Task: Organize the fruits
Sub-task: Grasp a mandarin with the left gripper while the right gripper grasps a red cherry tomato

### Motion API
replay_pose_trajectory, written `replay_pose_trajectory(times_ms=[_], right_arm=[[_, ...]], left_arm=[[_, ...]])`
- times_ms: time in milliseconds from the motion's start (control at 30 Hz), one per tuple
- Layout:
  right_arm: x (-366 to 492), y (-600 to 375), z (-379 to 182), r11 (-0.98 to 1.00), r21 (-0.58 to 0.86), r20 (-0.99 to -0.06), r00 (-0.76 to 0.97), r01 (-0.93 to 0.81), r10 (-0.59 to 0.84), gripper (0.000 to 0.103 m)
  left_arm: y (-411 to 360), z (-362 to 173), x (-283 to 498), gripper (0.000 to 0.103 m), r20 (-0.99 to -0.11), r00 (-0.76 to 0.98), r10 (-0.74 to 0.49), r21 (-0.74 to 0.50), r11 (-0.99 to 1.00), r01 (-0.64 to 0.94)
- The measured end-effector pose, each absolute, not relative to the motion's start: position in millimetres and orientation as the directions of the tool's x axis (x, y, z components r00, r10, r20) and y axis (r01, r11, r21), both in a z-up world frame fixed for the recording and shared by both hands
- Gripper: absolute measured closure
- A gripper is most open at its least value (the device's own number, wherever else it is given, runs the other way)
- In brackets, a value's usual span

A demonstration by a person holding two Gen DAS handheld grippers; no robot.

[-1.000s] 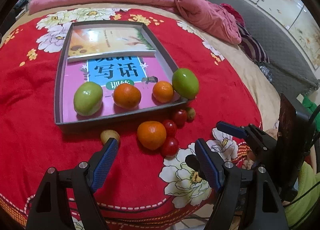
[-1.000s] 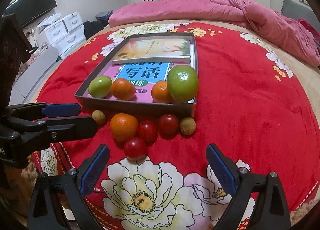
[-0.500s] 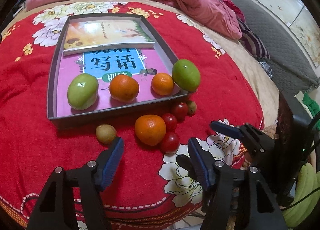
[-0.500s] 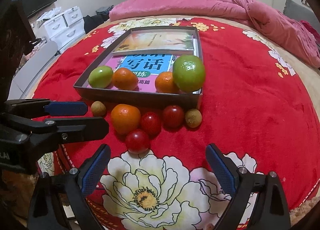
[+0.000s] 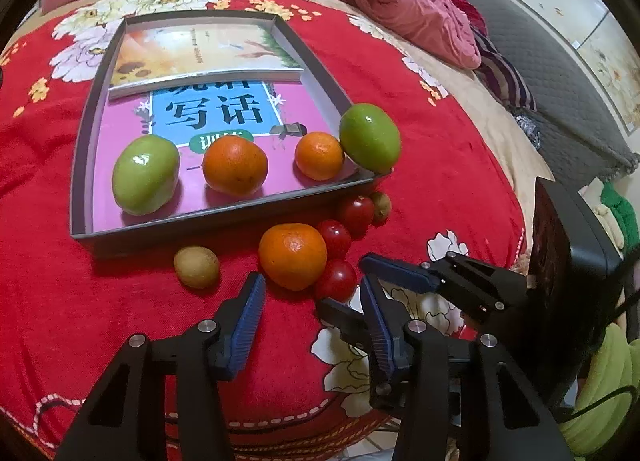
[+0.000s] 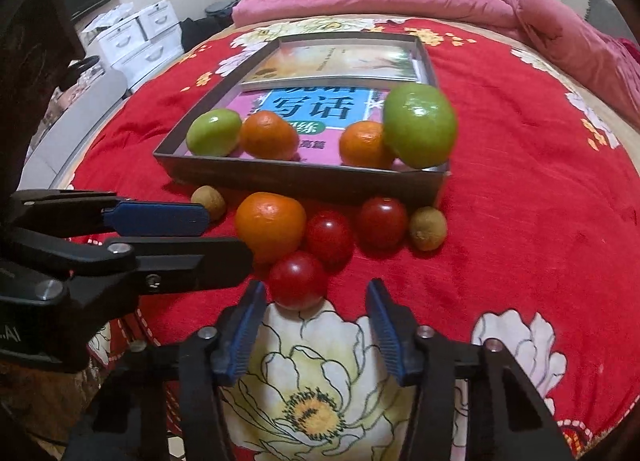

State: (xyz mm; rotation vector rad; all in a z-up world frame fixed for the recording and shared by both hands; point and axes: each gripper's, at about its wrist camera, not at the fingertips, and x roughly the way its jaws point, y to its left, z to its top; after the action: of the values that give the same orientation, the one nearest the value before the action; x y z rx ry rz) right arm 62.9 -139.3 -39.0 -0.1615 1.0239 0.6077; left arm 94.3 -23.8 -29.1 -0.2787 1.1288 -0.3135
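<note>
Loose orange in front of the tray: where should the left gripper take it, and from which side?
Grip the orange across its widest middle, coming from above and the near side. A tomato touches its right flank, so that finger must wedge between them; the left flank is free. The left gripper is open, just short of it.

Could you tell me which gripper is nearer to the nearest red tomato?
Right. The right gripper sits just short of that tomato, fingers open either side. The left gripper is lined up on the orange beside it.
</note>
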Motion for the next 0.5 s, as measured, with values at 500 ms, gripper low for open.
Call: replay_pose_trajectory(times_ms=[500], right_arm=[[67.0, -137.2, -37.0, 0.786, 0.177, -0.824, 0.349, -0.592, 0.447, 0.072]], left_arm=[[-24.4, -49.7, 120.2, 0.052, -0.853, 0.355, -0.382, -0.387, 0.920, 0.060]])
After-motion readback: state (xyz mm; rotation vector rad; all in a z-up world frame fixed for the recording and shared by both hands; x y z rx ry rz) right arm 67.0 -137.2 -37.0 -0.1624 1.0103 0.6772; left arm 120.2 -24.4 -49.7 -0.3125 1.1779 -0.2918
